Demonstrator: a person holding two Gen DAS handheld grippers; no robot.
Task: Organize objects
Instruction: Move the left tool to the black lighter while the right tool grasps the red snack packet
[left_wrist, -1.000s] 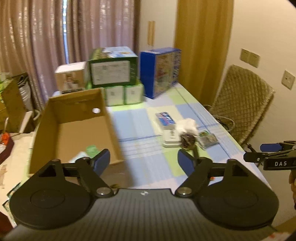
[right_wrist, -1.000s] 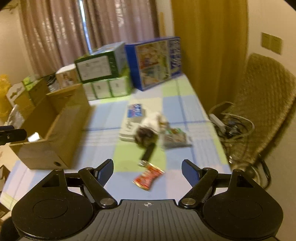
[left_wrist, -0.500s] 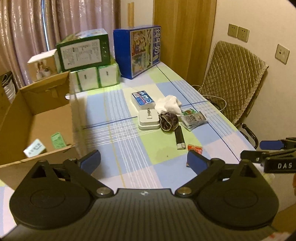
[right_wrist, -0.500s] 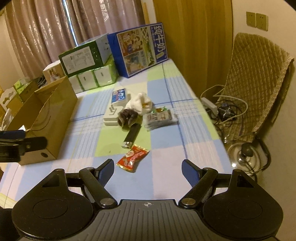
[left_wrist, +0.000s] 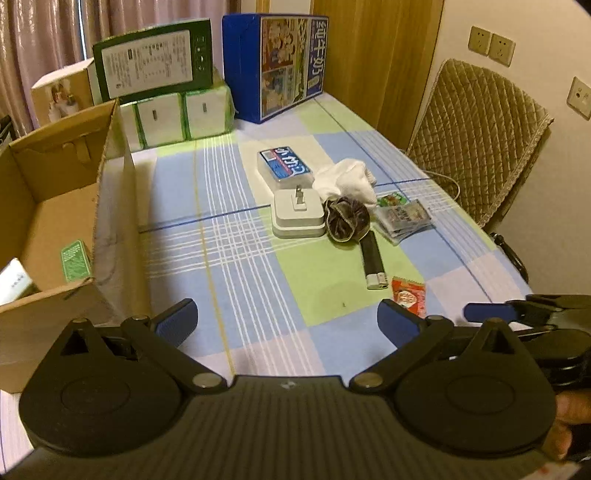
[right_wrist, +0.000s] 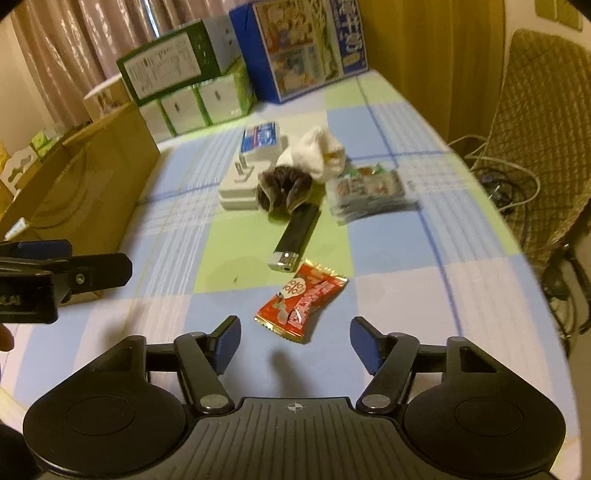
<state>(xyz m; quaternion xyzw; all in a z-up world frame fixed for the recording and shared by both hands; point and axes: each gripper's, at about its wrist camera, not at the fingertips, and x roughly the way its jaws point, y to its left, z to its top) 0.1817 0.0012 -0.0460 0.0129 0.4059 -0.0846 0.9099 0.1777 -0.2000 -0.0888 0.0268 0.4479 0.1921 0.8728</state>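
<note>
A red snack packet (right_wrist: 302, 300) lies on the checked tablecloth just ahead of my open right gripper (right_wrist: 295, 341); it also shows in the left wrist view as the red packet (left_wrist: 408, 294). Beyond it lie a black lighter (right_wrist: 297, 238), a dark scrunchie (right_wrist: 282, 187), a white sock (right_wrist: 321, 153), a white dock (left_wrist: 297, 214), a blue-labelled box (left_wrist: 283, 166) and a sachet pile (right_wrist: 371, 195). An open cardboard box (left_wrist: 55, 206) stands at the left with a green card (left_wrist: 75, 258) inside. My left gripper (left_wrist: 288, 319) is open above the near table, empty.
Green cartons (left_wrist: 155, 74) and a blue milk carton box (left_wrist: 280, 62) are stacked at the far end. A quilted chair (left_wrist: 476, 140) and cables (right_wrist: 506, 184) sit off the table's right edge. The right gripper's finger (left_wrist: 491, 312) shows at the right of the left view.
Both grippers have swung toward the table's middle and come lower. The right one has closed in on the red packet. Both stay open.
</note>
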